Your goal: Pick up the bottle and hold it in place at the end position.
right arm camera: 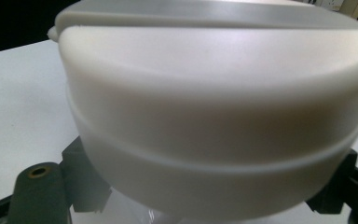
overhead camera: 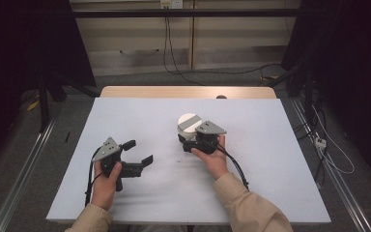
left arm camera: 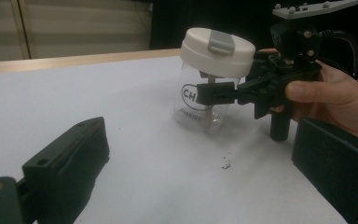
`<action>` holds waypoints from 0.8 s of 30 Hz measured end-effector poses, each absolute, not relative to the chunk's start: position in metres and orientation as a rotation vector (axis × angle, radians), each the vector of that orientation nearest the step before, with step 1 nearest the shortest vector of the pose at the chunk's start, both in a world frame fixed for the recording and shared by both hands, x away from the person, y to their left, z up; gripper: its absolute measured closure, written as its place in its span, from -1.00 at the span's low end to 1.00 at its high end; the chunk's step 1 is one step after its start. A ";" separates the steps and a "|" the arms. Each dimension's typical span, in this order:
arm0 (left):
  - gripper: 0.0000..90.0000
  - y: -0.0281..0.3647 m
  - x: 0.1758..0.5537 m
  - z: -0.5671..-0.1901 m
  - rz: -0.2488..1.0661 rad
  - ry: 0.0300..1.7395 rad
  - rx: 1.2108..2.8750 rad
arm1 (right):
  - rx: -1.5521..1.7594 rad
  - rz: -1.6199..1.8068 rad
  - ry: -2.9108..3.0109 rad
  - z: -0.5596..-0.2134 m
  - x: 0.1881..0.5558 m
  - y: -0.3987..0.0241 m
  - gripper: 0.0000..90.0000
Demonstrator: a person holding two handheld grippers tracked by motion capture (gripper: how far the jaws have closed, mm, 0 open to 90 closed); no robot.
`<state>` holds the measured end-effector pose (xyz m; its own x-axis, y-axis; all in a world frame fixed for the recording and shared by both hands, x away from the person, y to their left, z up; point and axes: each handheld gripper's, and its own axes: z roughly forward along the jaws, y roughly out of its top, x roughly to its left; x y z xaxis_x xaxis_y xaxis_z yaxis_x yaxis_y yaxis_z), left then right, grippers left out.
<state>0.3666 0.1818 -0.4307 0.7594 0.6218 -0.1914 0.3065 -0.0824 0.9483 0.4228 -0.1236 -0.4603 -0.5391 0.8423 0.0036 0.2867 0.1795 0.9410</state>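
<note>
High view: right gripper clamped on the jar

Near the centre of the frame I see my right gripper (overhead camera: 189,140) closed around the clear body of the jar (overhead camera: 188,126), just under its cream lid (overhead camera: 188,121). The jar stands upright on the white tabletop (overhead camera: 251,159). At lower left, my left gripper (overhead camera: 139,152) hangs just above the tabletop with its jaws wide apart and nothing between them, well apart from the jar. Left gripper view shows small dark crumbs (left arm camera: 225,163) lying near the jar's base.
</note>
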 end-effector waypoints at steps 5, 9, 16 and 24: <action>-0.92 0.178 0.369 -0.430 0.297 0.738 1.678 | 1.058 1.359 1.928 -0.460 0.423 -0.124 -0.59; -0.92 0.175 0.370 -0.429 0.294 0.734 1.677 | 1.062 1.361 1.927 -0.461 0.423 -0.124 -0.59; -0.92 0.169 0.374 -0.428 0.281 0.727 1.672 | 1.063 1.364 1.927 -0.461 0.424 -0.124 -0.59; -0.92 0.163 0.378 -0.427 0.277 0.719 1.670 | 1.063 1.365 1.928 -0.461 0.424 -0.124 -0.59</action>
<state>0.3776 0.1627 -0.4269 0.7779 0.5945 -0.2037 0.3038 -0.0719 0.9500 0.4241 -0.1239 -0.4611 -0.5401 0.8415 0.0108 0.2899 0.1740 0.9411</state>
